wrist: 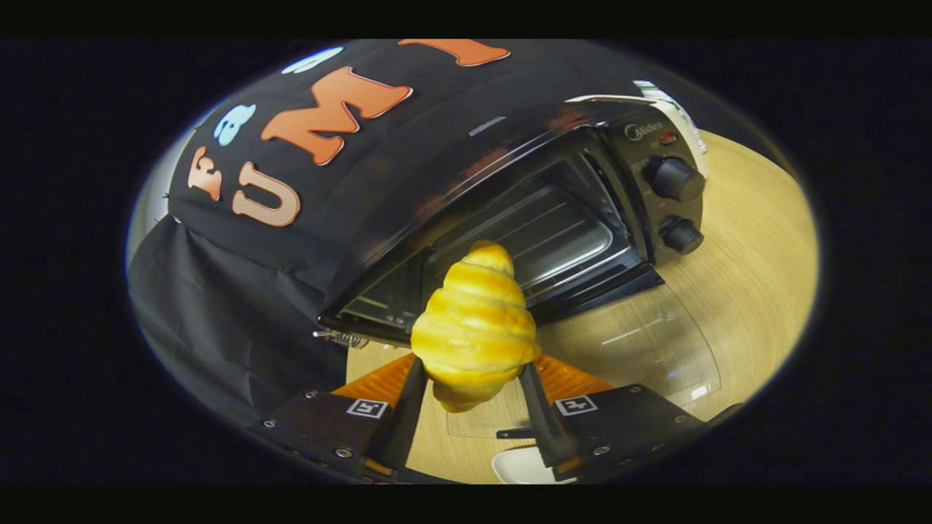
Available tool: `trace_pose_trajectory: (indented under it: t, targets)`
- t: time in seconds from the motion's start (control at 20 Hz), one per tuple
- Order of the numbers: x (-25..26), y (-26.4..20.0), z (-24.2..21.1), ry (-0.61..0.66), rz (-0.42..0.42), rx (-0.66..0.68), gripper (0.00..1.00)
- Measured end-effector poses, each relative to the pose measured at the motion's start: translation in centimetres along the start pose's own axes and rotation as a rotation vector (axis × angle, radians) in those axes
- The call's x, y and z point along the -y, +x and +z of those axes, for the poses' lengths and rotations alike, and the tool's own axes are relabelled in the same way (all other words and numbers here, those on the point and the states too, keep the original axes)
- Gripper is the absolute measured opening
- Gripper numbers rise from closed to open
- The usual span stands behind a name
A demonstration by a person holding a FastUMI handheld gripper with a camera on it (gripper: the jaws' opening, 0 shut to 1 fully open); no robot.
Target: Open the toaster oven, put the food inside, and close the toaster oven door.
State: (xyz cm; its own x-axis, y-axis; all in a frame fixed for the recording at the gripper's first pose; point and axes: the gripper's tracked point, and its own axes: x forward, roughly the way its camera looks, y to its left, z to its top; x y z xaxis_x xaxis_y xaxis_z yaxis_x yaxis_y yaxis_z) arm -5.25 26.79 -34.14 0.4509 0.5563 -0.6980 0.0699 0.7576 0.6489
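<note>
My gripper (472, 375) is shut on a golden croissant (475, 327), which stands on end between the two fingers. Just beyond it is a black toaster oven (582, 196) with its cavity open and a wire rack (553, 233) visible inside. The oven's glass door (648, 342) lies folded down flat over the wooden table, to the right of the croissant. Two black knobs (677, 178) sit on the oven's right panel. The croissant is held in front of the oven mouth, outside the cavity.
The oven stands on a light wooden table (750, 240). A white dish (520, 466) peeks out below the fingers. A white object (673, 109) stands behind the oven's right corner. Black cloth hangs to the left.
</note>
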Motion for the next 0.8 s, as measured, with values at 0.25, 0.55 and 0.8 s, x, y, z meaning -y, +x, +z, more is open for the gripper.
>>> trace_pose_trajectory:
  t: [0.25,0.55,0.8]
  targets:
    - [-0.6,1.4,1.9,0.004,-0.023,-0.005,0.68]
    - [0.1,2.7,3.9,0.005,-0.083,0.047,0.74]
    - [0.1,4.2,5.1,0.003,-0.109,0.107,0.79]
